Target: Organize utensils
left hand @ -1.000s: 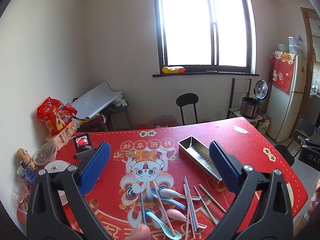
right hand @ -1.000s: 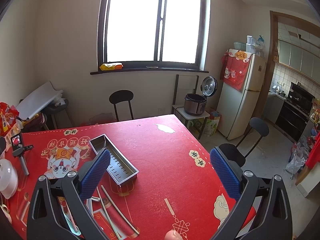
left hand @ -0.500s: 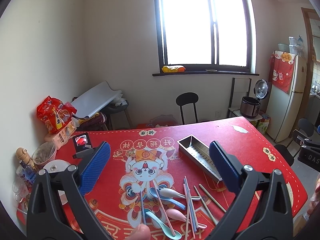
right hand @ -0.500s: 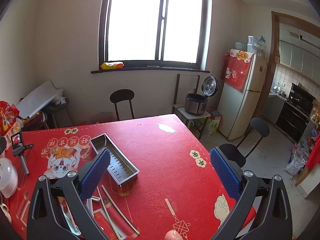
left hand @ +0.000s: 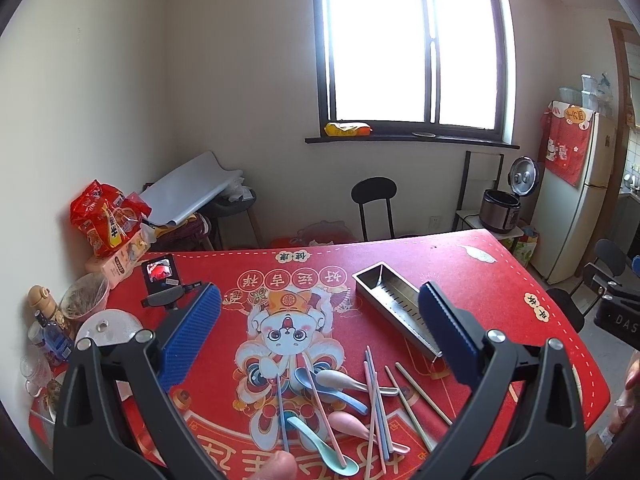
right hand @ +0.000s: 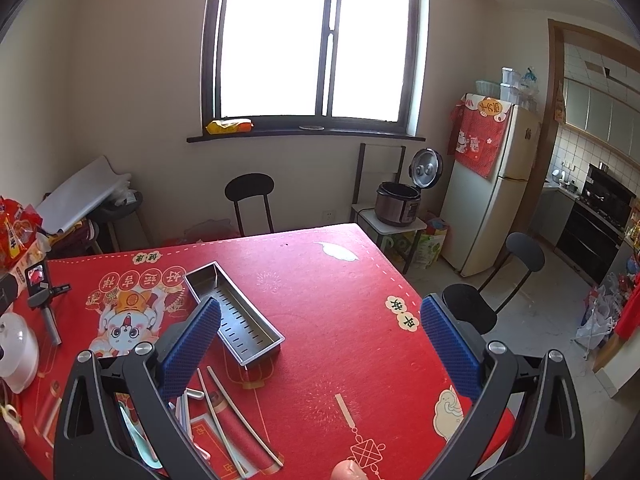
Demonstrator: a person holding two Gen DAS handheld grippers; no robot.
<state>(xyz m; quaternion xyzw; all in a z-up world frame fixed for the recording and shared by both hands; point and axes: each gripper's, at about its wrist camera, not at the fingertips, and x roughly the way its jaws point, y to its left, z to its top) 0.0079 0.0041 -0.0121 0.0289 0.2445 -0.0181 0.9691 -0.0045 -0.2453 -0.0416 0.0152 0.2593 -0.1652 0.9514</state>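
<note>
Steel trough tray (left hand: 400,307) lies on the red tablecloth (left hand: 500,280), long axis slanting from far-left to near-right, nothing in it. Nearer the left wrist camera, pastel spoons (left hand: 340,380) and chopsticks (left hand: 374,400) lie scattered, mostly pointing away. Left gripper (left hand: 320,332) spread wide above them, holding nothing. Right wrist view: same tray (right hand: 234,314) left of centre; metal chopsticks (right hand: 232,412) just below it. Right gripper (right hand: 320,336) spread wide, empty, over bare cloth.
</note>
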